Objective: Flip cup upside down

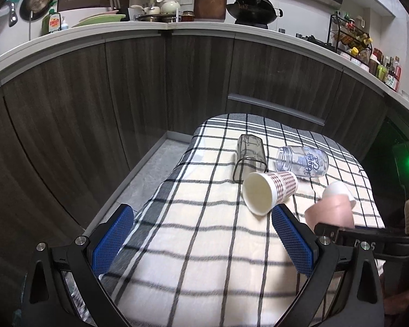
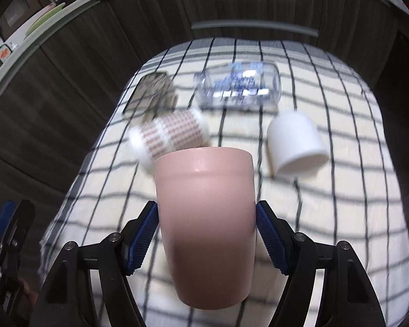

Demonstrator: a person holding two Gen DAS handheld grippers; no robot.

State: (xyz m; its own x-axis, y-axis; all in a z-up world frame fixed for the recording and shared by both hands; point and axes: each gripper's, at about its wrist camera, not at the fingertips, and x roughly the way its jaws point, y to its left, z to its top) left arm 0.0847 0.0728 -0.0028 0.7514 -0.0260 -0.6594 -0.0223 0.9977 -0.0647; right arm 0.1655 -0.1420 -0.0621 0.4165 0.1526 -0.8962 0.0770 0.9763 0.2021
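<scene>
Pink cup (image 2: 204,207) is sitting between the 2 blue pads (image 2: 143,241) of the right tool (image 2: 205,234), pinched on both sides and held above the checkered cloth (image 2: 327,218) covering the table. Which end of the cup is facing away from the camera is hard to tell. Right wrist view is blurring everything beyond the cup. Left tool (image 1: 201,242) is hovering spread wide over the cloth's near left part, gripping nothing. Patterned paper cup (image 1: 268,190) is lying on its side, mouth facing the left tool, just beyond its right pad. Behind it, a dark clear cup (image 1: 249,155) and a clear jar (image 1: 302,162) with blue lettering are lying on their sides too. White cup (image 2: 295,141) is lying tipped over to the right of the pink cup.
</scene>
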